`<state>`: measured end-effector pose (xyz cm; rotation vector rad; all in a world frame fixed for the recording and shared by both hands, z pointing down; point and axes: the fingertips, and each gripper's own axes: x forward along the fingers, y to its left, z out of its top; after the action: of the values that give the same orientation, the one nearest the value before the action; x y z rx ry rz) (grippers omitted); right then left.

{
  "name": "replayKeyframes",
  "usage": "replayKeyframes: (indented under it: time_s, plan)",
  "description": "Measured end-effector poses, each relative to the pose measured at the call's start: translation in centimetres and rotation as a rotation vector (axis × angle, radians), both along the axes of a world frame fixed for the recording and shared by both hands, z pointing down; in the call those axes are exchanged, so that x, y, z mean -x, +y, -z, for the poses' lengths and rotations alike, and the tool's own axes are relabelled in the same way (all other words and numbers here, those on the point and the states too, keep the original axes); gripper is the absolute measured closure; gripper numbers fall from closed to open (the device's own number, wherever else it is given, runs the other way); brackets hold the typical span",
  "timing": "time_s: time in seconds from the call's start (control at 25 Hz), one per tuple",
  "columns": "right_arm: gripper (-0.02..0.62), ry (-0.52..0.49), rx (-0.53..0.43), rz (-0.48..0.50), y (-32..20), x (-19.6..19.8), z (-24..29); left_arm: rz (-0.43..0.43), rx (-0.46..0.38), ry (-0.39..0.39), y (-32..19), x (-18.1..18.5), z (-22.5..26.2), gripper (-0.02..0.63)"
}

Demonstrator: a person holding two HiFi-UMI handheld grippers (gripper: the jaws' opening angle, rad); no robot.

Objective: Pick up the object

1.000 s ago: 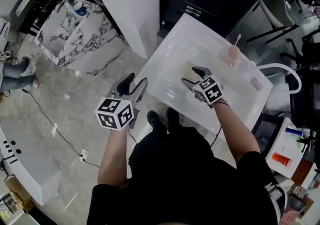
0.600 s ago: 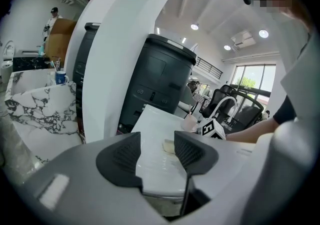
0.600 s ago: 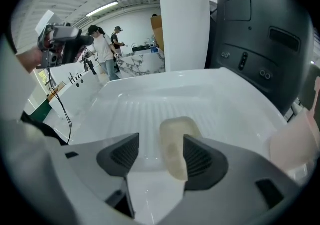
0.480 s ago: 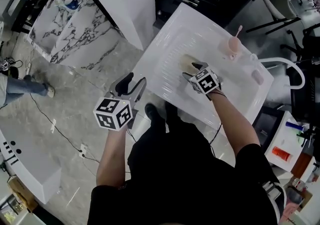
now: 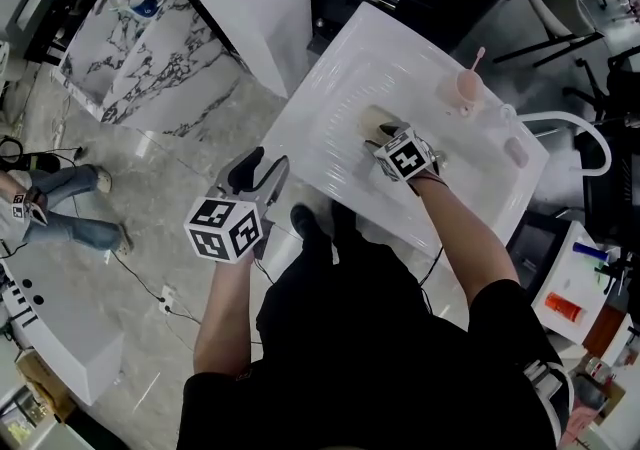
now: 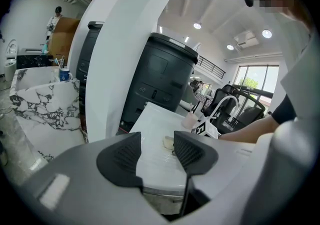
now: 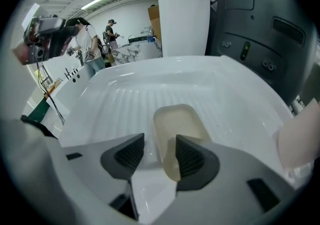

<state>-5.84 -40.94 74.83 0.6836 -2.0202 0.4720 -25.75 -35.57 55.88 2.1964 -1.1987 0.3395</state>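
The beige block (image 7: 177,124) lies mid white tray (image 7: 240,99), its long axis running away from the right gripper (image 7: 155,156). Only its near left edge is bracketed by those parted jaws, just narrowed and lowered closer than a second ago. The left gripper (image 6: 157,153), off the tray's near edge, is held open and empty.

Pink cup (image 5: 467,93) stands on white tray (image 5: 330,108); blue mug (image 5: 146,6) on marble counter (image 5: 160,68).

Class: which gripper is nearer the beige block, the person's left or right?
Right. The right gripper is over the beige block, jaws just closing with its near end between them; the left gripper hangs off the white tray, apart.
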Motion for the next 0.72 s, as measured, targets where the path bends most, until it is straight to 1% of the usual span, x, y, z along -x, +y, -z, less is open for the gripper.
replayKeyframes:
  time_s: [0.08, 0.16, 0.24, 0.36, 0.52, 0.6, 0.72]
  plan:
    - [0.461, -0.025, 0.012, 0.001, 0.6, 0.6, -0.1, 0.006, 0.0, 0.0, 0.3, 0.0, 0.1, 0.393]
    - [0.493, -0.029, -0.006, 0.014, 1.0, 1.3, 0.1, 0.011, 0.0, 0.0, 0.6, 0.0, 0.2, 0.394]
    - [0.525, -0.011, -0.05, 0.045, 1.0, 1.8, 0.3, 0.014, -0.002, 0.001, 0.8, 0.0, 0.4, 0.397]
    - [0.551, 0.028, -0.092, 0.091, 0.9, 2.1, 0.3, 0.019, -0.004, 0.002, 1.1, 0.1, 0.7, 0.399]
    - [0.555, 0.053, -0.081, 0.121, 1.1, 2.0, 0.3, 0.03, -0.013, 0.005, 1.5, 0.5, 1.4, 0.4]
    - [0.562, 0.051, -0.063, 0.103, 1.2, 1.6, 0.5, 0.036, -0.02, 0.005, 1.6, 0.8, 1.8, 0.4]
    - [0.566, 0.018, -0.047, 0.036, 1.1, 1.1, 1.5, 0.047, -0.029, 0.008, 1.6, 1.7, 2.2, 0.402]
